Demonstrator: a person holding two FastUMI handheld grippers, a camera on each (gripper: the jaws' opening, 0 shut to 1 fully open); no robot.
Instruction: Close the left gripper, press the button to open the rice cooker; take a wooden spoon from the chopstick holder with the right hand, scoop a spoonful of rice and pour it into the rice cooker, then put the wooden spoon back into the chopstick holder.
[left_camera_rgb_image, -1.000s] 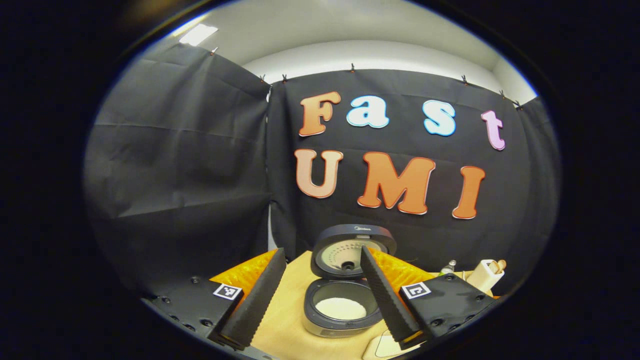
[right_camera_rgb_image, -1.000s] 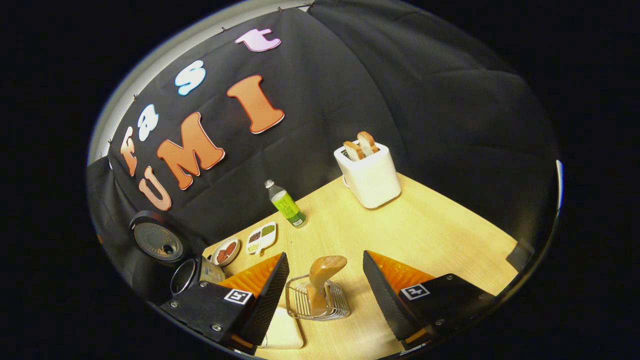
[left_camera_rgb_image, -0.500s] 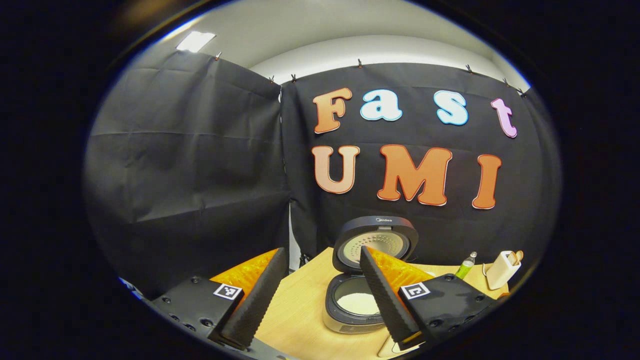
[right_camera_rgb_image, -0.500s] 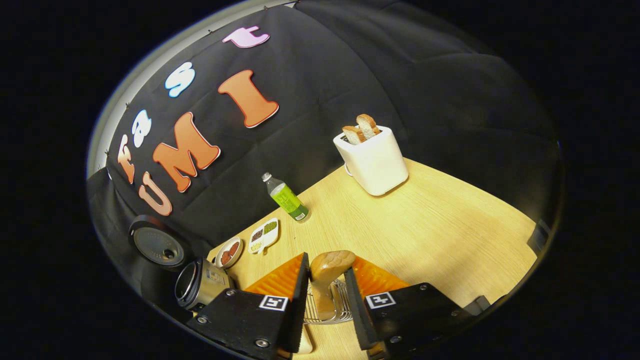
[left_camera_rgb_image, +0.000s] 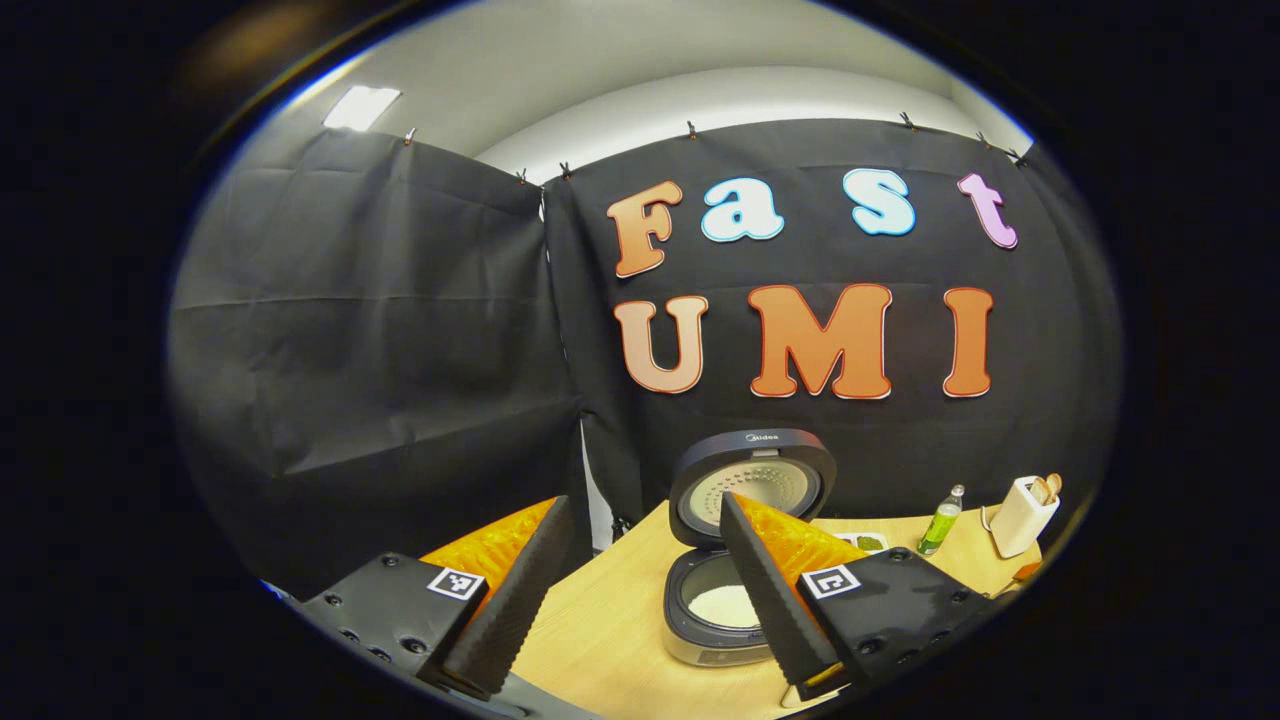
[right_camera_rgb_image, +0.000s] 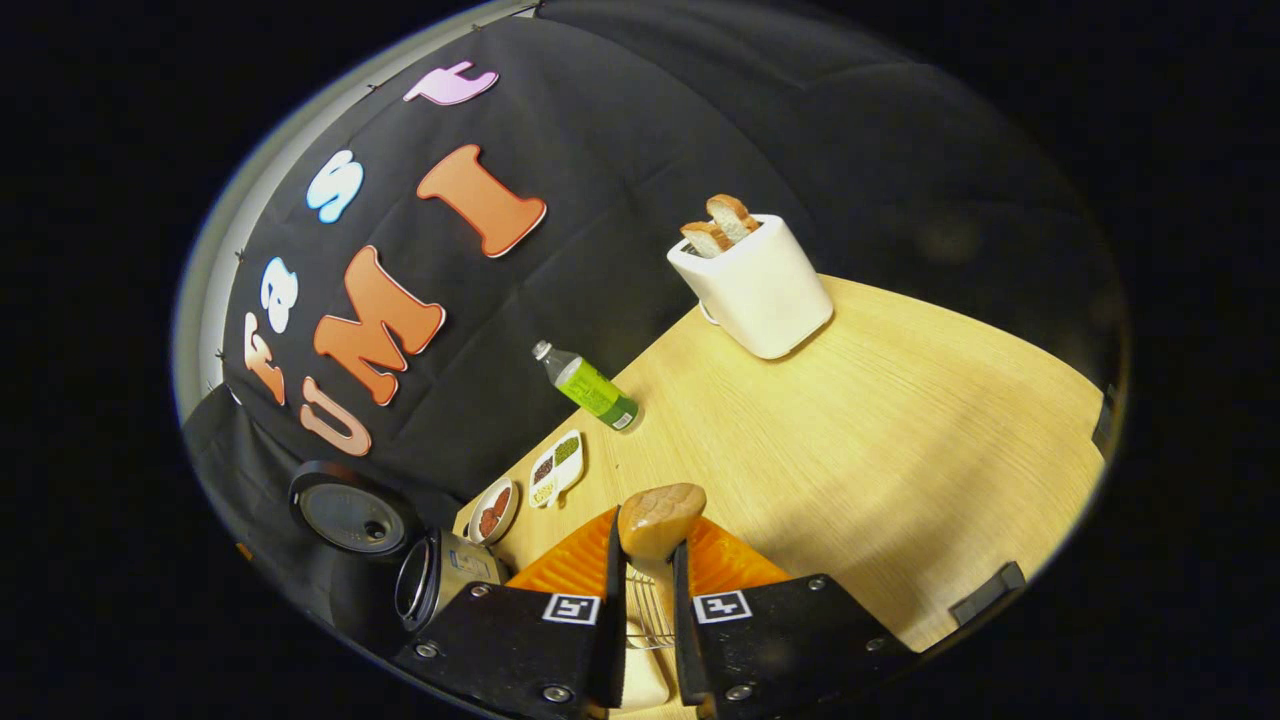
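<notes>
The wooden spoon (right_camera_rgb_image: 657, 516) stands in the wire chopstick holder (right_camera_rgb_image: 648, 612), its rounded top poking up between my right gripper's fingers. My right gripper (right_camera_rgb_image: 645, 585) is shut on the spoon's shaft just above the holder. The rice cooker (left_camera_rgb_image: 735, 590) stands open on the table, lid (left_camera_rgb_image: 752, 482) upright and white rice in its pot. In the right gripper view the rice cooker (right_camera_rgb_image: 440, 590) lies at the lower left. My left gripper (left_camera_rgb_image: 640, 600) is open and empty, held back from the cooker and to its left.
On the wooden table (right_camera_rgb_image: 880, 420) stand a white toaster (right_camera_rgb_image: 757, 285) holding bread, a green bottle (right_camera_rgb_image: 590, 385) and two small dishes of food (right_camera_rgb_image: 540, 485) near the wall. A pale container (right_camera_rgb_image: 640, 685) sits under my right gripper. The table's far edge (right_camera_rgb_image: 1000, 590) is close.
My right gripper has come down over the holder and shut on the wooden spoon. My left gripper, still open, has drawn back and to the left of the cooker.
</notes>
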